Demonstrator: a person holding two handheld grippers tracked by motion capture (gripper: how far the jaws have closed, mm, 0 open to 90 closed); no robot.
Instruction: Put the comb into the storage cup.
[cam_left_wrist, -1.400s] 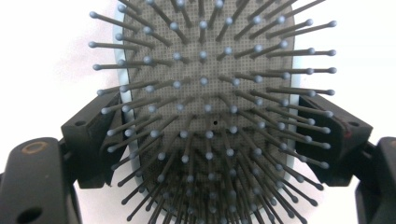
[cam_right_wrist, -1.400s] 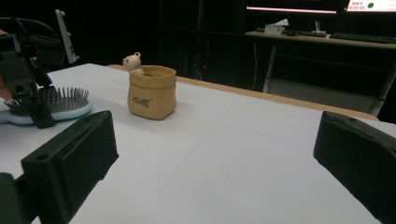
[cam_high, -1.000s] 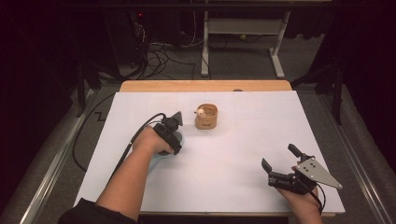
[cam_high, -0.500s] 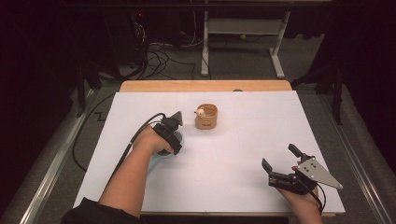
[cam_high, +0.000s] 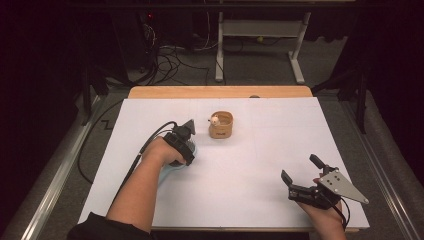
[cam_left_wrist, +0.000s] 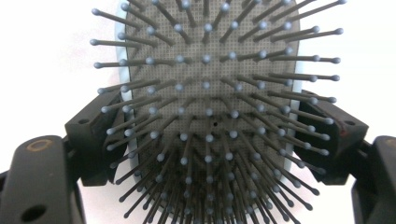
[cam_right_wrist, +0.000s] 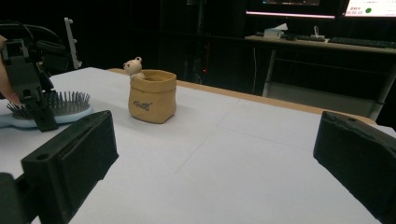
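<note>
Two sets of tongs are working this counter (cam_high: 240, 200). Nearest, at about five o'clock, the right tongs (cam_high: 300, 175) are hovering with jaws spread wide, gripping nothing. Farther in, around ten o'clock, the left tongs (cam_left_wrist: 205, 135) are clamping a pale blue hairbrush (cam_left_wrist: 205, 93) by both edges of its head, bristles facing up, the brush lying on the counter. Beyond, near twelve o'clock, a small tan pouch (cam_high: 221, 125) with a bear figure is standing apart from the brush. To my eye the grasp is being completed; lifting comes next, calling for a level, steady rise so the brush is not slipping.
</note>
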